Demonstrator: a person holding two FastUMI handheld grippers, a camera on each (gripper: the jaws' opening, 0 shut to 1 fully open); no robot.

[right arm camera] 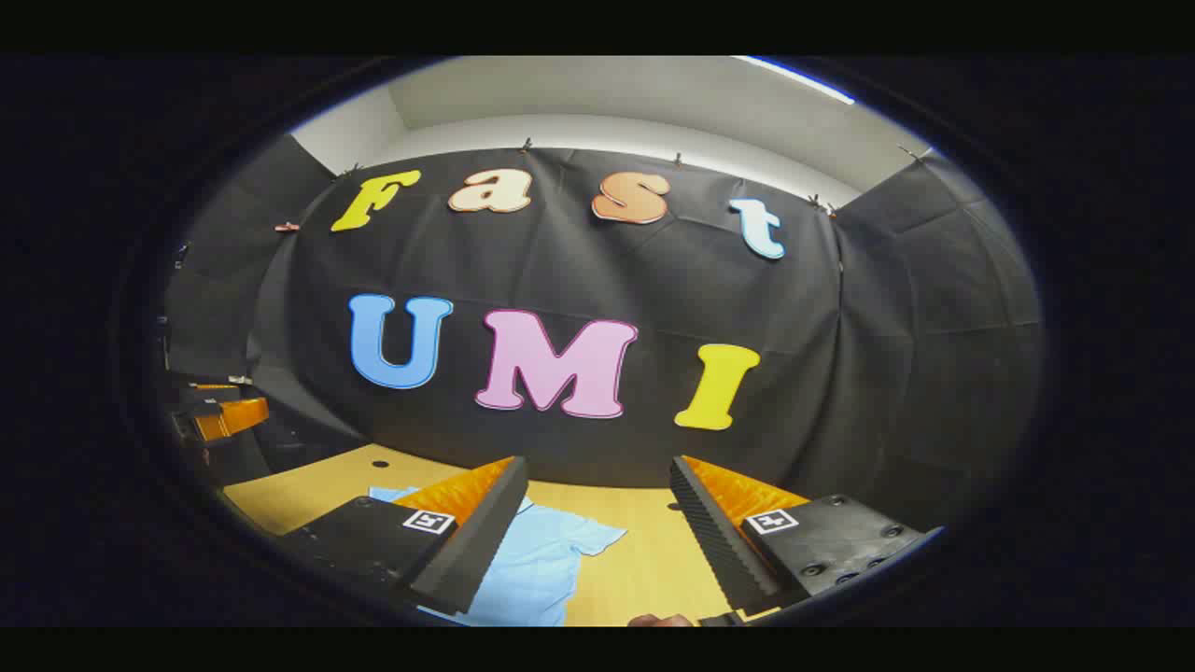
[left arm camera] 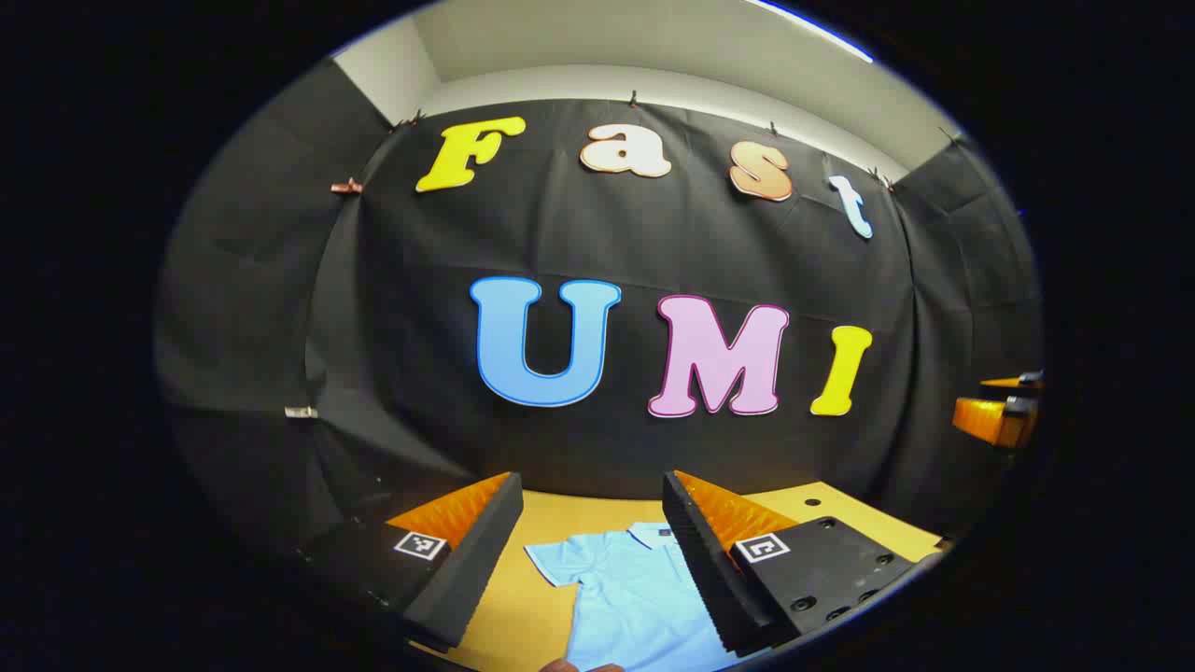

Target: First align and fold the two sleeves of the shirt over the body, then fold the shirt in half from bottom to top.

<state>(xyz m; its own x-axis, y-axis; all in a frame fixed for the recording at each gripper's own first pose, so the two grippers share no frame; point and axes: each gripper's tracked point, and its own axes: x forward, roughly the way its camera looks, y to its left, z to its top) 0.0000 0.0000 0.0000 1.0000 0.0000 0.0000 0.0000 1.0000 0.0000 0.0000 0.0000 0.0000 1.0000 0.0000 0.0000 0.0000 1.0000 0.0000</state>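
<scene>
The left gripper (left arm camera: 592, 490) is hanging released, jaws wide, above the shirt (left arm camera: 635, 597) lying flat on the table (left arm camera: 579, 518). The right gripper (right arm camera: 599, 474) is likewise gaping, the shirt (right arm camera: 532, 569) lying below its left finger.

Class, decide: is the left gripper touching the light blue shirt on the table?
Apart. In the left gripper view the left gripper is held open above the table, looking mostly at the booth wall, with the shirt lying flat well below its jaws.

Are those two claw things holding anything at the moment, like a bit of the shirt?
No, nothing is held. The left gripper and right gripper are both open above the table, with the shirt lying flat below them.
</scene>
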